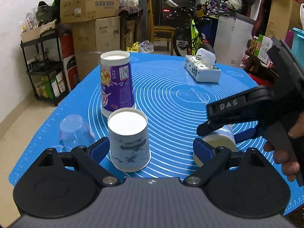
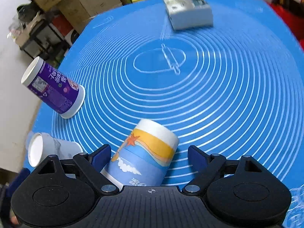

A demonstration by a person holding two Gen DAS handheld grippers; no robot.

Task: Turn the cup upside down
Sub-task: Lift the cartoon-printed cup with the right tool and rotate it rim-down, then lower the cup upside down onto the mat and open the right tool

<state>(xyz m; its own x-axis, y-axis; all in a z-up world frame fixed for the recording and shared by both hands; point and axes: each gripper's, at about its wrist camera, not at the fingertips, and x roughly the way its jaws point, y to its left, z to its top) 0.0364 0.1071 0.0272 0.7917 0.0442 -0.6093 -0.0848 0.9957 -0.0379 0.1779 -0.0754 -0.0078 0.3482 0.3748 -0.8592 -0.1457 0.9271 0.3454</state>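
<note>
A white paper cup with a grey-blue print (image 1: 129, 140) stands upside down on the blue mat (image 1: 171, 95), between my left gripper's (image 1: 152, 148) open fingers, touching the left pad. It also shows in the right wrist view (image 2: 53, 150). A blue-and-yellow paper cup (image 2: 146, 153) stands upside down between my right gripper's (image 2: 150, 155) open fingers; in the left wrist view it (image 1: 220, 138) is partly hidden by the right gripper (image 1: 218, 125). A tall purple cup (image 1: 115, 83) stands upside down farther back, also visible in the right wrist view (image 2: 55, 89).
A clear plastic cup (image 1: 74, 131) sits upside down at the mat's left edge. A tissue box (image 1: 201, 68) lies at the far right of the mat, also in the right wrist view (image 2: 188, 9). Cardboard boxes, a shelf and a bicycle stand beyond the table.
</note>
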